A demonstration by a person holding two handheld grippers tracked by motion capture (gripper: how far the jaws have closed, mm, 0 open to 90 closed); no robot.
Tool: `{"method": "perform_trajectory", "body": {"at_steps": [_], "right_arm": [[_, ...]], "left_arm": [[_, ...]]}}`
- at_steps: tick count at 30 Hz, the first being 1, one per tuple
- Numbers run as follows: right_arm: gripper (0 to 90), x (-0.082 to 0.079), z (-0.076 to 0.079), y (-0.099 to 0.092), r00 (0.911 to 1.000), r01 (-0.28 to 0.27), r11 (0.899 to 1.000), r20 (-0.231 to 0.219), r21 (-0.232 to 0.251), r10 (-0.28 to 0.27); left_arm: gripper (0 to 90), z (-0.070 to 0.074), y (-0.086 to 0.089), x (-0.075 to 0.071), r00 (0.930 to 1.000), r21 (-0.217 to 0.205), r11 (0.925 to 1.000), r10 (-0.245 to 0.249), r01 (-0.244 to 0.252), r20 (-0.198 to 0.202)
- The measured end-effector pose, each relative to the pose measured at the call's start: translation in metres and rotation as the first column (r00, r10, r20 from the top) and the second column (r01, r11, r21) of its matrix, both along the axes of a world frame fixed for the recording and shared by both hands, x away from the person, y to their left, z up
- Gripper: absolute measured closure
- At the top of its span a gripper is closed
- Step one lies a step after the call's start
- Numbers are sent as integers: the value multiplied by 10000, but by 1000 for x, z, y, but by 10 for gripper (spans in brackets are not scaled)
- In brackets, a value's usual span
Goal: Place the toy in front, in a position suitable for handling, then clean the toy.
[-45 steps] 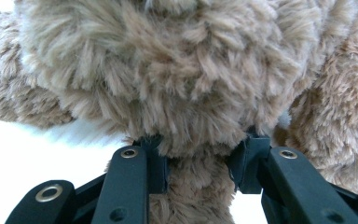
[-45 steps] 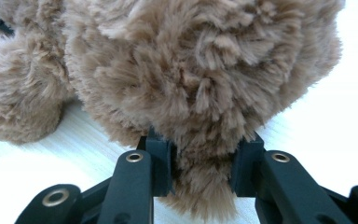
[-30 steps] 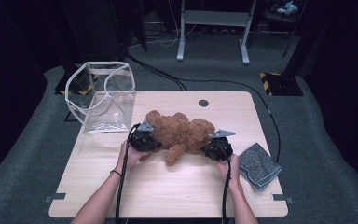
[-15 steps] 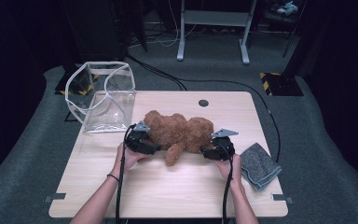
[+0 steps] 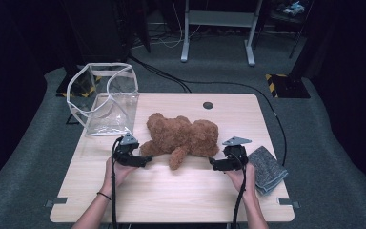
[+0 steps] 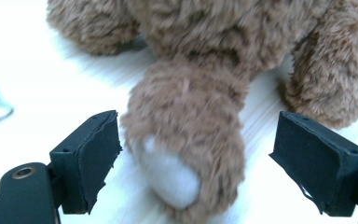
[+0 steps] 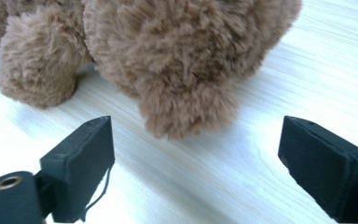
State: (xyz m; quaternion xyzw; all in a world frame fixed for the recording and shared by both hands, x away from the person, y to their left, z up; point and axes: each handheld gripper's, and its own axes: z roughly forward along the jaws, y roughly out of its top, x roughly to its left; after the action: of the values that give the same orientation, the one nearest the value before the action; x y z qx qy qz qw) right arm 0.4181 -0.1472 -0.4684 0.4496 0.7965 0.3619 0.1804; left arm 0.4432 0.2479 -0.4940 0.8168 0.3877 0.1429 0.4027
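A brown plush teddy bear [image 5: 181,136] lies mid-table. My left gripper [image 5: 146,161] sits at its left side, and its jaws have just been opening. In the left gripper view they stand wide, and the bear's paw [image 6: 186,154] with its pale pad lies between the pads [image 6: 91,156] untouched. My right gripper [image 5: 213,165] is at the bear's right side; its jaws have also just been opening. In the right gripper view a furry lobe of the bear [image 7: 182,70] ends just ahead of the wide-apart pads [image 7: 81,163], which touch nothing.
A clear plastic bag [image 5: 107,98] with white trim stands open at the table's back left. A folded grey cloth [image 5: 267,169] lies by my right hand near the right edge. The light wooden table [image 5: 181,200] has a round hole [image 5: 208,105] at the back.
Both grippers have opened off the bear and drawn away from it, the left one to the left, the right one to the right. The bear now rests loose on the table.
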Motion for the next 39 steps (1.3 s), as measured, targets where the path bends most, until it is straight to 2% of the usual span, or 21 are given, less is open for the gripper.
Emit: {"method": "perform_trajectory", "body": {"at_steps": [3,4,6,7,10,12,13,17,19,21,25,26,27,28,29,30,32,33,35,36,39], "right_arm": [[66,-3,1,-3,10000,12,10000,-43,-74,-12],[59,-4,1,-5,10000,46,9998,2,-189,-46],[45,-9,1,-9,9997,104,9997,-224,-202,-109],[41,-10,1,-10,9998,120,9996,-157,-274,-124],[40,-12,0,-13,9996,220,9993,-171,-297,-225],[39,-16,1,-17,9991,352,9986,-201,-399,-361],[40,-17,0,-20,9986,476,9980,-226,-403,-486],[48,-21,0,-40,9946,983,9937,-287,-532,-999],[52,-24,-1,-52,9901,1351,9890,-305,-605,-1371],[53,-26,-2,-63,9846,1672,9835,-404,-692,-1703],[58,-28,-6,-82,9724,2212,9708,-547,-926,-2267],[59,-29,-7,-85,9667,2429,9654,-589,-946,-2490],[61,-29,-9,-90,9659,2443,9638,-615,-1067,-2517],[63,-29,-12,-97,9596,2637,9585,-716,-1079,-2721],[63,-29,-12,-97,9596,2637,9585,-716,-1079,-2721],[67,-28,-16,-102,9536,2796,9535,-827,-1127,-2895],[71,-28,-19,-105,9516,2836,9522,-894,-1132,-2941],[79,-27,-22,-106,9464,2976,9471,-931,-1201,-3092],[84,-26,-23,-108,9470,2950,9476,-942,-1228,-3070],[95,-25,-24,-108,9423,3048,9443,-1052,-1237,-3179],[136,-20,-29,-112,9403,3072,9411,-1071,-1413,-3231]], "left_arm": [[125,-5,4,-4,9998,32,9998,196,-196,27],[114,-7,5,-5,9998,59,9998,190,-189,-115],[109,-9,7,-5,9995,-113,9999,119,-123,-283],[110,-12,6,-8,9996,46,9997,256,-256,-75],[111,-16,6,-9,9998,55,9999,151,-151,-134],[111,-19,5,-9,9997,34,9997,229,-229,-110],[118,-20,6,-9,9996,28,9999,118,-117,-260],[179,-26,5,-8,9993,12,9995,326,-325,-176],[194,-34,3,-9,9990,-43,9991,411,-412,-178],[198,-33,1,-11,9993,304,9989,350,-354,124],[201,-34,-1,-11,9992,387,9985,386,-390,112],[203,-34,-1,-11,9992,507,9981,352,-360,169],[203,-34,-2,-11,9991,574,9977,362,-373,198],[203,-35,-4,-12,9991,695,9969,343,-360,255],[203,-35,-4,-12,9991,695,9969,343,-360,255],[203,-34,-4,-12,9992,810,9961,326,-342,213],[204,-35,-4,-12,9989,752,9964,371,-391,283],[207,-35,-4,-12,9989,716,9967,372,-391,268],[207,-35,-4,-12,9982,607,9968,506,-525,311],[209,-35,-4,-12,9982,647,9964,529,-546,267],[241,-34,-2,-11,9986,639,9967,480,-493,223]]}}
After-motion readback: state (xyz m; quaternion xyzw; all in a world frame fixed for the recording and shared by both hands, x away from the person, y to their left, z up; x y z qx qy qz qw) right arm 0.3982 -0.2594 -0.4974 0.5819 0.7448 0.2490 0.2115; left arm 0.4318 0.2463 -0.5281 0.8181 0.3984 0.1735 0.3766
